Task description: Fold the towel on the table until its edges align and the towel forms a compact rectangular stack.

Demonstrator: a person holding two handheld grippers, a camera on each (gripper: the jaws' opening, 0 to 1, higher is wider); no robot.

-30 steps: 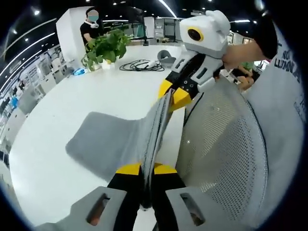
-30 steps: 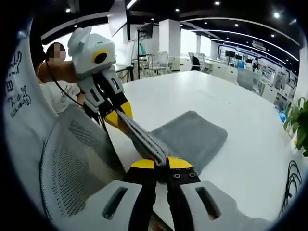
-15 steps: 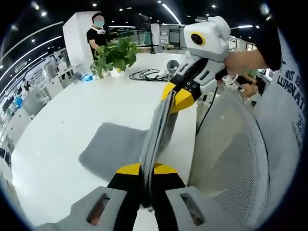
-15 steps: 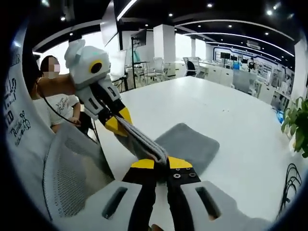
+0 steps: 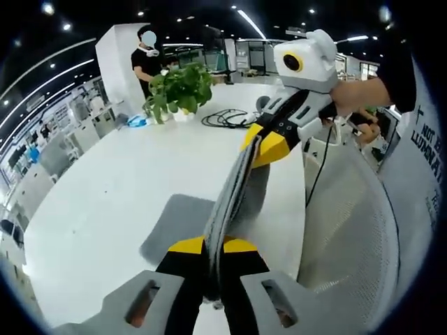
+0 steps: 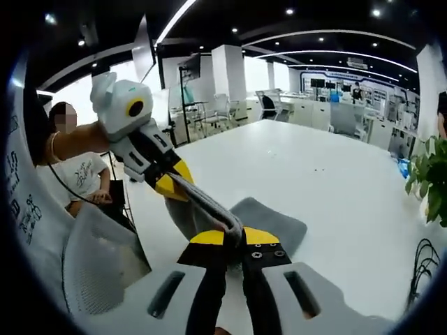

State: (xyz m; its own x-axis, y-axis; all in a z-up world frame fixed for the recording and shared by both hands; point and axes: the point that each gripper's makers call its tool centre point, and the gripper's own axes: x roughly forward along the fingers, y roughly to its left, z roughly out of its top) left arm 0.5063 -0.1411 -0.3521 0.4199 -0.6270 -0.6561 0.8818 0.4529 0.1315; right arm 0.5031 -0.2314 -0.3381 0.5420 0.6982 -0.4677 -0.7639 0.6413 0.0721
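Towel (image 5: pixel 227 195): one grey towel, held off the table (image 5: pixel 105 209) along one edge stretched taut between my two grippers, with the rest hanging down and its lower part lying on the white surface near the table's near edge.

Left gripper (image 5: pixel 213 246): fingers clamped narrow on one end of the lifted edge; the cloth passes straight between the yellow tips. In the right gripper view it (image 6: pixel 171 183) enters from the left, closed on the same edge.

Right gripper (image 6: pixel 234 237): fingers clamped narrow on the other end of the edge. In the left gripper view it (image 5: pixel 262 143) enters from the right, cloth pinched at its yellow tips.

Progress, as a judgement: the fold is in mid-course. The raised edge looks several layers thick, which suggests some folding is already in the cloth, though I cannot count the layers. The part resting on the table (image 6: pixel 335 181) is a small rounded patch of towel (image 6: pixel 272 223). No compact rectangular stack is lying flat yet. What is left: carry the held edge over, lay it down matched to the opposite edge, release, and check alignment; a further fold may be needed.

Count:
- towels: one
- grippers: two, both gripping
- potted plants: one (image 5: pixel 183 87) at the far side of the table
- cable coils: one black (image 5: pixel 227 118), beside the plant
- mesh chair backs: one (image 5: pixel 349 230), close to the table edge
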